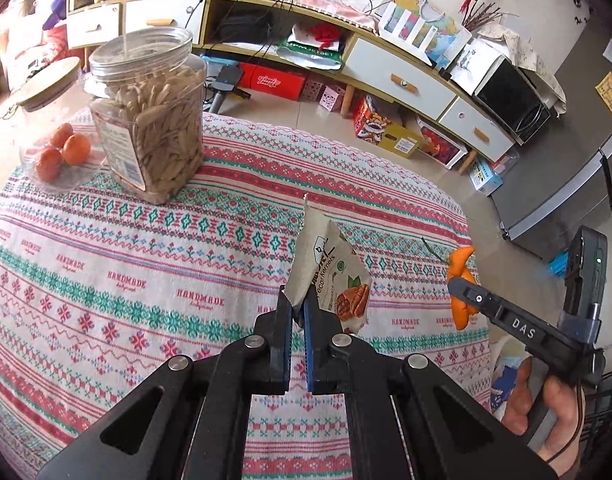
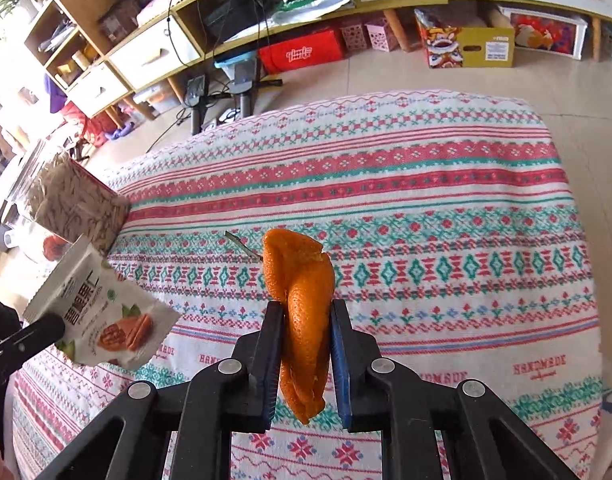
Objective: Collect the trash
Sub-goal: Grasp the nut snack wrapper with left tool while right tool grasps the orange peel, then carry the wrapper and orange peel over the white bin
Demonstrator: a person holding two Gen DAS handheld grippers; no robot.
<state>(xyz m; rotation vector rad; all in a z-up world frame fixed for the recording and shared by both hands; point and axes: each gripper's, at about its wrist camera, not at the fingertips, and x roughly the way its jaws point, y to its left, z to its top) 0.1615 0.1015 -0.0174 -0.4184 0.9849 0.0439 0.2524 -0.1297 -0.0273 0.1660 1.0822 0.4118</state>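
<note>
Pick-up step judged complete: pecan wrapper (image 1: 330,276) is pinched in the left hand-held gripper (image 1: 298,316), orange peel (image 2: 303,320) is clamped in the right hand-held gripper (image 2: 308,336), both raised above the tabletop (image 2: 446,208); a bin, unseen, is required next.

Woven cloth tablecloth (image 1: 145,240), clear plastic jar (image 1: 149,112), matt paper wrapper (image 1: 330,276), dimpled peel (image 2: 306,312).

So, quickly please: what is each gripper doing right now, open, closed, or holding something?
Left gripper: closed on the pecan snack wrapper, lifted off the tablecloth.
Right gripper: closed on the orange peel.
</note>
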